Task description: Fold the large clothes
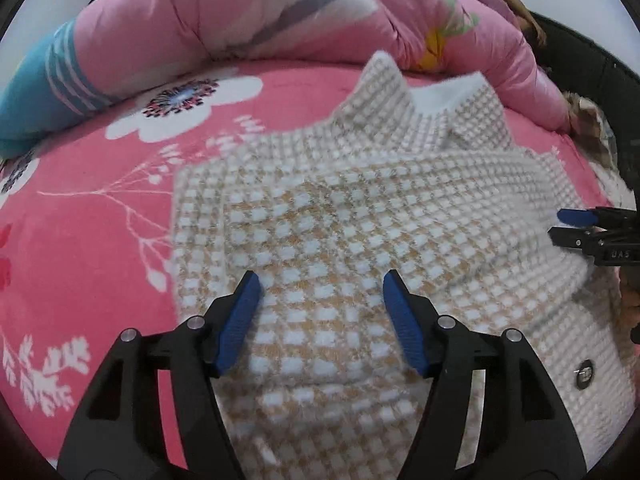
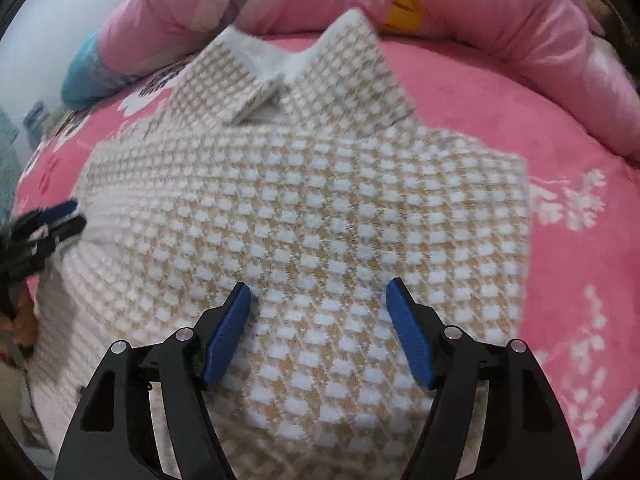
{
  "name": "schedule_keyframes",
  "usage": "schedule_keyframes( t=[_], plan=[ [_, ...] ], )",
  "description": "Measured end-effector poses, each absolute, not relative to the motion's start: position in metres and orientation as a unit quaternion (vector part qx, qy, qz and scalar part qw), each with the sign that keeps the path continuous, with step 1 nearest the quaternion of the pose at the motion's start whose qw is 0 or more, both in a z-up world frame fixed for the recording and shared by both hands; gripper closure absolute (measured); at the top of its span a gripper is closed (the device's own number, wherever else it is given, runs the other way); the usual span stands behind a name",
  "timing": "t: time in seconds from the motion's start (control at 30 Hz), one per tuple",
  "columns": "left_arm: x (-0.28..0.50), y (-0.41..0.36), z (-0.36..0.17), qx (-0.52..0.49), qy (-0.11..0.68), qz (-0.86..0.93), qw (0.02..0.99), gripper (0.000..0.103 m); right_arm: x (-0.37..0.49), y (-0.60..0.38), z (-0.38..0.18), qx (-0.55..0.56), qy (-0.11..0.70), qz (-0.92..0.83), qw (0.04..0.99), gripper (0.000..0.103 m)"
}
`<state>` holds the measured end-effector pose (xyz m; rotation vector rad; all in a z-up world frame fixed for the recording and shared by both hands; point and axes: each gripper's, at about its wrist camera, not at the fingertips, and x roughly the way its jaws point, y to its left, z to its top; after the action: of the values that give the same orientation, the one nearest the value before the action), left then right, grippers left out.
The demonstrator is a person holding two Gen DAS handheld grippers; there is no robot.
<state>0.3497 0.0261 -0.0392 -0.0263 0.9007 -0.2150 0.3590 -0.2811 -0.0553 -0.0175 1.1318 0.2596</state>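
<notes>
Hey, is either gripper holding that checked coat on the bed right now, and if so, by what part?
Neither. The left gripper and right gripper both stand open above the checked coat, with no fabric pinched.

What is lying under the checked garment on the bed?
The garment lies on a pink flowered bedsheet, visible all around it. Whatever is directly beneath its folded layers is covered and cannot be seen.

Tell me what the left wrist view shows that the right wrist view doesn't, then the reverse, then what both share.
Only the left wrist view shows the dark round button on the garment and the big white flower on the sheet. Only the right wrist view shows the pale wall beyond the bed. Both share the checked garment with its collar away from the cameras, the pink quilt, and both open hand-held grippers: left hand-held gripper, right hand-held gripper.
</notes>
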Motion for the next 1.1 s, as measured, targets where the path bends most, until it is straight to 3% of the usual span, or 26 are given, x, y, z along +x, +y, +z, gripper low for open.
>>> schedule_keyframes(
  t=[0.13, 0.2, 0.27, 0.47, 0.73, 0.9, 1.1],
  plan=[
    [0.345, 0.028, -0.021, -0.012, 0.408, -0.103, 0.907, 0.022, 0.362, -0.273, -0.029, -0.006, 0.499, 0.133, 0.856, 0.034],
    [0.358, 0.026, -0.03, -0.019, 0.436, -0.085, 0.896, 0.018, 0.374, -0.27, -0.039, 0.009, 0.506, 0.122, 0.854, 0.027],
    [0.372, 0.021, -0.054, -0.011, 0.484, -0.048, 0.874, 0.009, 0.393, -0.266, -0.078, 0.011, 0.544, 0.093, 0.834, 0.014],
    [0.345, 0.03, -0.03, -0.037, 0.471, -0.026, 0.881, 0.009, 0.37, -0.245, -0.057, -0.022, 0.524, 0.064, 0.849, 0.013],
    [0.219, -0.001, 0.001, 0.028, 0.457, -0.045, 0.888, 0.009, 0.218, -0.229, 0.001, -0.05, 0.463, 0.138, 0.874, 0.01],
    [0.135, -0.027, -0.026, 0.033, 0.477, -0.049, 0.877, 0.009, 0.117, -0.236, -0.02, -0.027, 0.495, 0.148, 0.856, 0.009],
    [0.103, -0.039, -0.067, 0.046, 0.457, -0.001, 0.888, 0.007, 0.093, -0.239, -0.071, -0.018, 0.529, 0.098, 0.843, 0.006]
  ],
)
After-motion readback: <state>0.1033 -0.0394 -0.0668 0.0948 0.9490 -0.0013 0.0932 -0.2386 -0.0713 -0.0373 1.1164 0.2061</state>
